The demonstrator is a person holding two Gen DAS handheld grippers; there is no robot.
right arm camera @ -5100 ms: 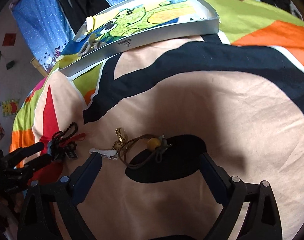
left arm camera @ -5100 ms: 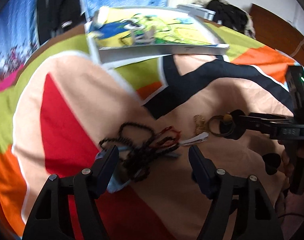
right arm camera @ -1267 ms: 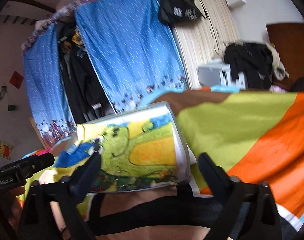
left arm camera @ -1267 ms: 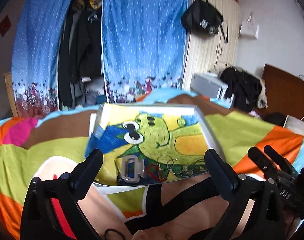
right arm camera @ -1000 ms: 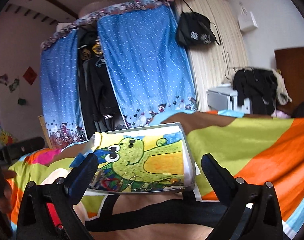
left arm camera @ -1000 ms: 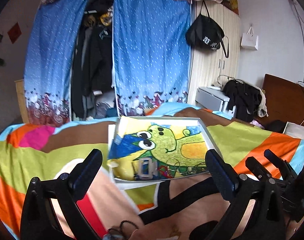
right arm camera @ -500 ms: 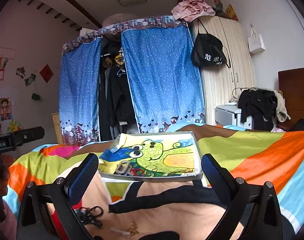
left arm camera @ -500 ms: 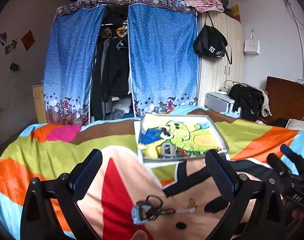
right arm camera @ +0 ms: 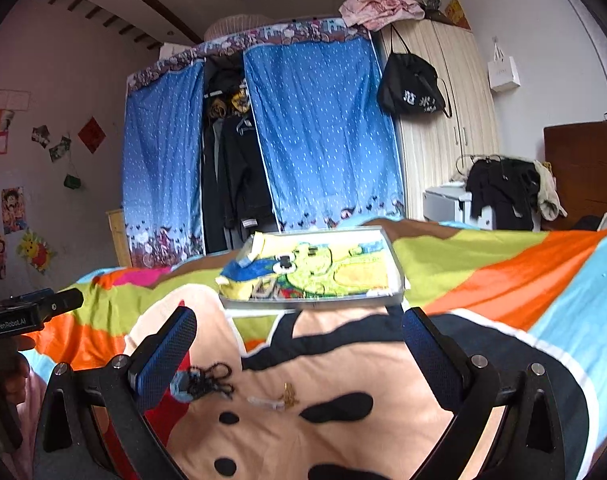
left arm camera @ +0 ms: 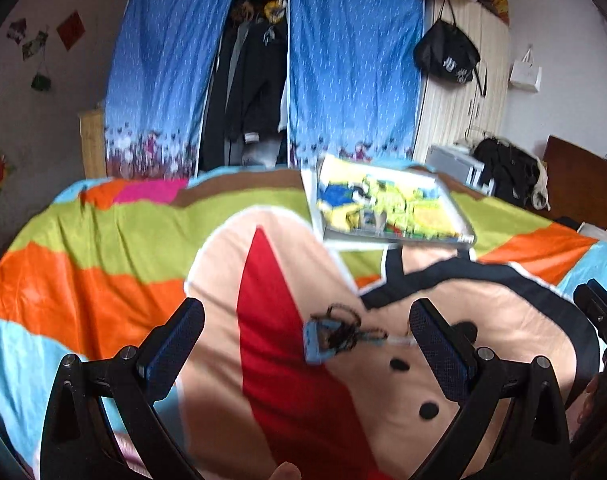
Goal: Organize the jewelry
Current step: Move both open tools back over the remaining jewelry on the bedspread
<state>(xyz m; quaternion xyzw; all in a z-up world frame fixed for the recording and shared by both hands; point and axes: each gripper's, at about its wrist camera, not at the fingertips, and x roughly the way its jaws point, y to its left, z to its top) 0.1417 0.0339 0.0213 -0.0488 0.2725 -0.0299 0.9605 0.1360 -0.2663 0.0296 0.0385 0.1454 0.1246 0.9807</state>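
A shallow metal tray (left arm camera: 395, 238) (right arm camera: 315, 302) lined with a green cartoon picture lies far back on the bedspread, with small jewelry pieces along its near edge. A tangle of black beads (left arm camera: 337, 330) (right arm camera: 209, 382) with a light blue tag lies on the peach part of the bedspread. Beside it lie a white clip (right arm camera: 263, 402) and a small gold piece (right arm camera: 289, 396). My left gripper (left arm camera: 307, 344) is open and empty, held well back from the beads. My right gripper (right arm camera: 299, 346) is open and empty too, raised above the bedspread.
The bed carries a bright patchwork bedspread (left arm camera: 115, 248). Blue curtains (right arm camera: 319, 132) and hanging dark clothes stand behind it. A wardrobe with a black bag (right arm camera: 411, 88) and a brown headboard (right arm camera: 583, 164) are at the right. A fingertip (left arm camera: 285, 470) shows at the bottom edge.
Both grippers pulled back and up from the bedspread; the tray and the beads now look smaller and farther. The brown cord with the yellow bead no longer lies by the gold piece.
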